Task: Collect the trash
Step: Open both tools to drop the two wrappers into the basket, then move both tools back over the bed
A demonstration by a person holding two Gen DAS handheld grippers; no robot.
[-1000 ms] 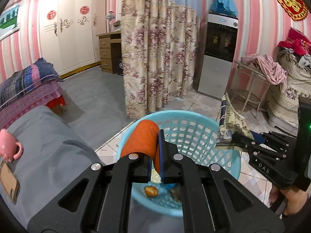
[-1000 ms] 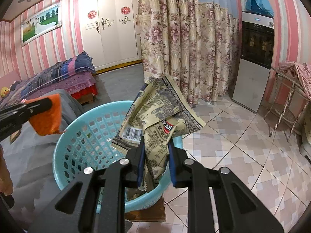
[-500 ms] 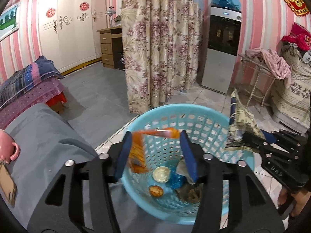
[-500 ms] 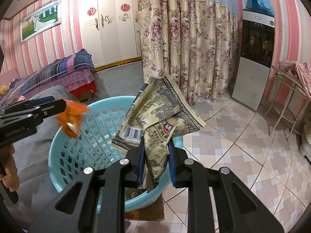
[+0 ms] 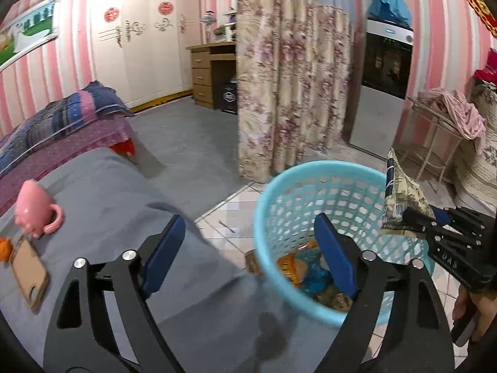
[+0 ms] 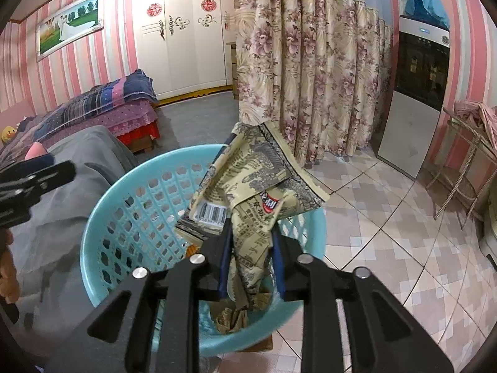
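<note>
My left gripper (image 5: pixel 248 227) hangs over the edge of the grey-covered surface (image 5: pixel 124 211), just left of the light blue basket (image 5: pixel 310 168). Its jaws are still opening and nothing is between them. An orange wrapper (image 5: pixel 289 264) lies inside the basket among other trash. Over the basket (image 6: pixel 102 217), my right gripper (image 6: pixel 251 245) holds a tan printed bag (image 6: pixel 248 183) upright. Its jaws are starting to open, with the pads still against the bag. In the left wrist view, the right gripper (image 5: pixel 407 217) and the bag (image 5: pixel 400 192) show at the basket's right rim.
A pink mug (image 5: pixel 34 211) and a flat brown card-like thing (image 5: pixel 29 267) lie on the grey surface at the left. A floral curtain (image 5: pixel 289 93), a water dispenser (image 5: pixel 385 87) and a wire rack with clothes (image 5: pixel 447 118) stand beyond the tiled floor.
The left jaws opened and the orange wrapper dropped into the basket. The left gripper then swung left, off the basket. The right gripper kept the bag and barely moved.
</note>
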